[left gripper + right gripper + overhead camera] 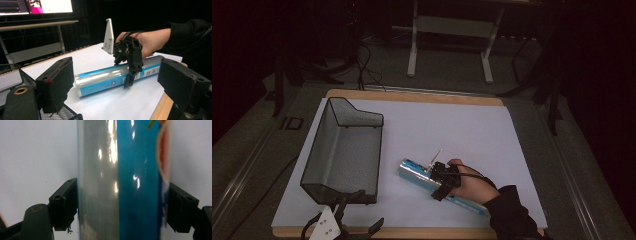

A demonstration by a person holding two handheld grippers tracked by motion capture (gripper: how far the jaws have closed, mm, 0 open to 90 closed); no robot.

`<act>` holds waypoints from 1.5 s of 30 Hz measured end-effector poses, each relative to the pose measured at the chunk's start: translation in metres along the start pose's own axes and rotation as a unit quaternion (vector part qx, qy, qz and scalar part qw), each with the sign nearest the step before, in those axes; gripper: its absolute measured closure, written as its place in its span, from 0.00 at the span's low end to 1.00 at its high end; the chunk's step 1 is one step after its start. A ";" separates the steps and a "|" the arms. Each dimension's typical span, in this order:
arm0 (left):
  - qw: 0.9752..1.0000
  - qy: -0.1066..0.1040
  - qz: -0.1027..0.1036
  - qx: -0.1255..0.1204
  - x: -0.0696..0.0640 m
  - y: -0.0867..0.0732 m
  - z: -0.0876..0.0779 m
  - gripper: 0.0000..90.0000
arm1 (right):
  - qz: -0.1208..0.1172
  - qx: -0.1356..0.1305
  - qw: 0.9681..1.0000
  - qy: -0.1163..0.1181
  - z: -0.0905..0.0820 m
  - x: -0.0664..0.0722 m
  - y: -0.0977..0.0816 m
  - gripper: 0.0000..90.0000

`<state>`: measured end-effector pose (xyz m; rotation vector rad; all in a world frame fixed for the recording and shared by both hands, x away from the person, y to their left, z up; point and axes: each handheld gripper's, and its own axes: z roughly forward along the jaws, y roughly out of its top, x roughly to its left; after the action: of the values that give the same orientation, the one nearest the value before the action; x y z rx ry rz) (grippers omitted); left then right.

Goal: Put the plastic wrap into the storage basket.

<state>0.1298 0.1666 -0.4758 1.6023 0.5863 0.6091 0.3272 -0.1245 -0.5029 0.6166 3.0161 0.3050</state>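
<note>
Taking the black mesh basket [343,150] on the left of the white table top [452,125] as your landmark: just in front of it, your left gripper [343,220] is cut off by the bottom edge of the high view, and its two padded jaws stand wide apart with nothing between them. To the right of the basket, well clear of its wall, a clear-and-blue plastic tube [422,176] lies flat on its side, slanting away from the basket towards you. Your right gripper [443,182] straddles the tube's middle from above, your hand [474,187] and dark sleeve hiding the tube's near end. Its jaws sit against the tube's two flanks; the tube's label is too blurred to read.
</note>
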 end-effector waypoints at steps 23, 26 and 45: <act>1.000 0.008 0.006 0.007 -0.001 -0.001 0.002 0.16 | -0.019 0.044 0.999 0.001 0.000 0.003 0.013 0.35; 1.000 0.009 0.007 0.007 -0.001 -0.001 0.002 0.16 | -0.021 0.030 0.999 -0.001 -0.006 0.004 0.010 0.35; 1.000 0.011 0.008 0.005 -0.002 -0.001 0.002 0.16 | 0.003 -0.056 0.998 -0.034 -0.042 -0.002 0.004 0.35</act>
<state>0.1295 0.1643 -0.4770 1.6135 0.5949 0.6364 0.3267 -0.1298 -0.4611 0.6153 2.9097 0.4405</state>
